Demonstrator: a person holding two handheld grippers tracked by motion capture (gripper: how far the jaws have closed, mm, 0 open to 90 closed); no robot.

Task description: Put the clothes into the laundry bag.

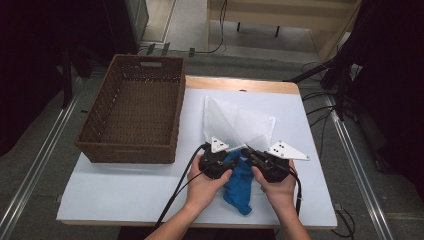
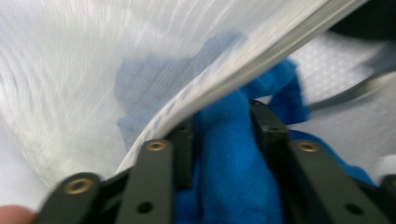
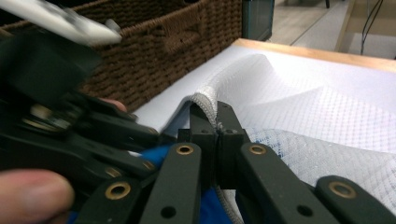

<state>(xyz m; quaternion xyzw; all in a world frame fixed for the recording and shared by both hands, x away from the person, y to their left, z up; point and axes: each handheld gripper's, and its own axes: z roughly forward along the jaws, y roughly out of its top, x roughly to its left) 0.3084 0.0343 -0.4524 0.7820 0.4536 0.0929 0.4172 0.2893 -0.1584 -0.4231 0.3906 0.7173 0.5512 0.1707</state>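
Left claw [image 2: 219, 126] pinches our soft blue cloth [image 1: 240, 187]; right claw [image 3: 215, 130] clamps the limp white mesh bag's [image 1: 235, 125] hem, the best hold.

Both forearms come in from the near edge, hands side by side and close together. The left hand [image 1: 204, 186] wraps the left hand-held gripper [image 1: 231, 156], its black jaws clamped on a bright blue crumpled cloth [image 2: 233, 154]. The right hand [image 1: 277, 189] holds the right hand-held gripper [image 1: 248, 152], jaws pinched on the hemmed edge of a white mesh bag [image 3: 208, 105].
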